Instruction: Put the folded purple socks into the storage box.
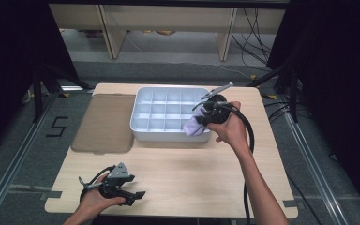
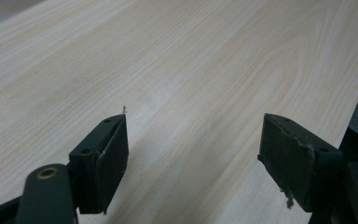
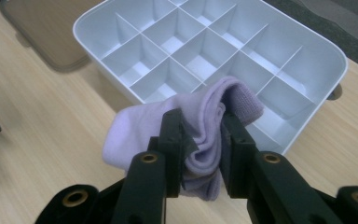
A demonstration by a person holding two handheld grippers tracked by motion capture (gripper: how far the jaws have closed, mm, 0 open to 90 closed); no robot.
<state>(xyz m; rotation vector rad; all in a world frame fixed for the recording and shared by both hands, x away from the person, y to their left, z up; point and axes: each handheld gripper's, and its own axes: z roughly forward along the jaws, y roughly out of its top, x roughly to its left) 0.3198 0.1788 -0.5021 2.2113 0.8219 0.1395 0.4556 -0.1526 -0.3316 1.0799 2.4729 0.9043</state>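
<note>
One sock (image 3: 200, 135) is pinched by right gripper (image 3: 200, 140) fingers, held just over tray's (image 1: 168, 136) near-right corner; left gripper (image 2: 193, 144) fingers open, nothing btwn.

Left gripper (image 1: 138, 194) rests low, jaws wide — right gripper (image 3: 200, 140) raised, arm outstretched, jaws clamped.
</note>
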